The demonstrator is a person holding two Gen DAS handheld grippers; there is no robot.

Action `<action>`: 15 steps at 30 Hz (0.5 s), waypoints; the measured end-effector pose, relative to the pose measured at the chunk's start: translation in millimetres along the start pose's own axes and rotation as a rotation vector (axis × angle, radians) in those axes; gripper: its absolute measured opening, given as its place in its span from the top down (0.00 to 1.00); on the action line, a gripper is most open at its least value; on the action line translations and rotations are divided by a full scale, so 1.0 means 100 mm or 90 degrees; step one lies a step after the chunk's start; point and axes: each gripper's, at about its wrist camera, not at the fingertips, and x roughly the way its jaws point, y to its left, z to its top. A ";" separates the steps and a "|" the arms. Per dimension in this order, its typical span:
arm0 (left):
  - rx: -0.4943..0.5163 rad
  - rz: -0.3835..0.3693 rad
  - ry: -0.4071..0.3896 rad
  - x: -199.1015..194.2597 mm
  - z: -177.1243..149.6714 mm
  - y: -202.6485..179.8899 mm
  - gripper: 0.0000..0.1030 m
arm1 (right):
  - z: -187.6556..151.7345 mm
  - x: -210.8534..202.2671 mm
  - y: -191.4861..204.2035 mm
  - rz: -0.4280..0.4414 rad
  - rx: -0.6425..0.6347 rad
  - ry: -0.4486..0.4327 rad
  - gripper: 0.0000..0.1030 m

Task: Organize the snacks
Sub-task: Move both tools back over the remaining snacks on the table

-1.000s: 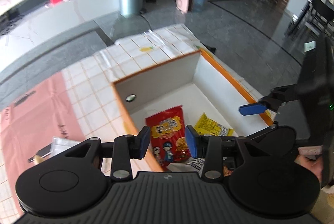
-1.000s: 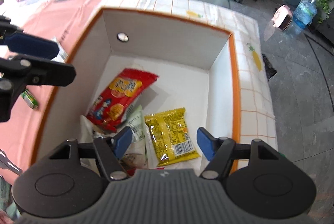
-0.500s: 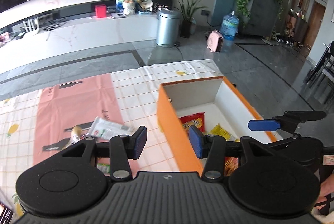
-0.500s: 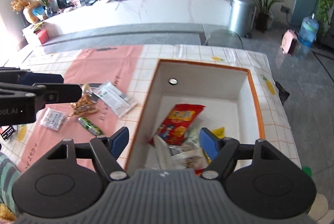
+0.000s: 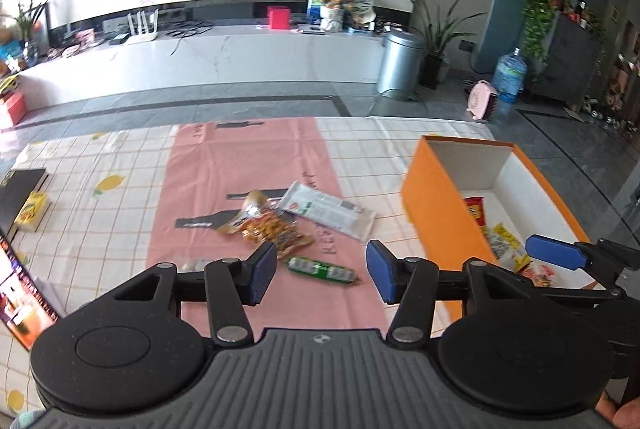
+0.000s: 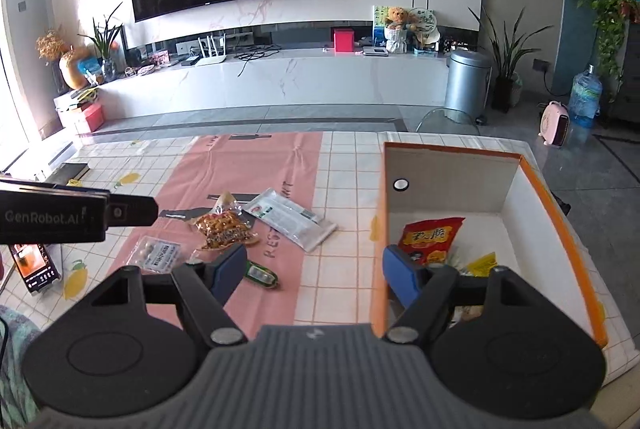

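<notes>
- While both tongs hang level above the table, the left gripper (image 5: 321, 271) is released, its blue pads spread wide with nothing between them.
- Just ahead of its fingertips lies the green candy roll (image 5: 321, 270), flat on the pink table runner (image 5: 240, 169).
- Farther ahead sit the orange snack bag (image 5: 266, 227) and the white wrapped packet (image 5: 328, 211), touching each other.
- Off to its right stands the orange box (image 5: 440, 213), holding a red snack bag (image 5: 474, 207) and a yellow packet (image 5: 504, 241).
- Equally released and empty, the right gripper (image 6: 313, 271) straddles the box's left wall (image 6: 380, 229): its right pad is over the box interior, its left pad over the runner beside the candy roll.
- To the left of the right gripper's left pad lies a clear pill-like sachet (image 6: 158, 253); whether they touch I cannot tell.
</notes>
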 end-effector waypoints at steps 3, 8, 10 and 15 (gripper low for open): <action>-0.025 0.007 0.006 0.04 -0.05 0.18 0.39 | -0.07 0.07 0.12 -0.003 0.011 -0.005 0.30; -0.067 -0.001 0.017 0.11 -0.15 0.49 0.39 | -0.14 0.24 0.27 0.010 0.017 0.004 0.30; -0.083 -0.010 0.017 0.15 -0.17 0.59 0.36 | -0.15 0.31 0.32 0.006 0.011 0.000 0.30; -0.120 -0.025 0.022 0.24 -0.19 0.75 0.28 | -0.16 0.53 0.42 0.008 0.000 -0.004 0.29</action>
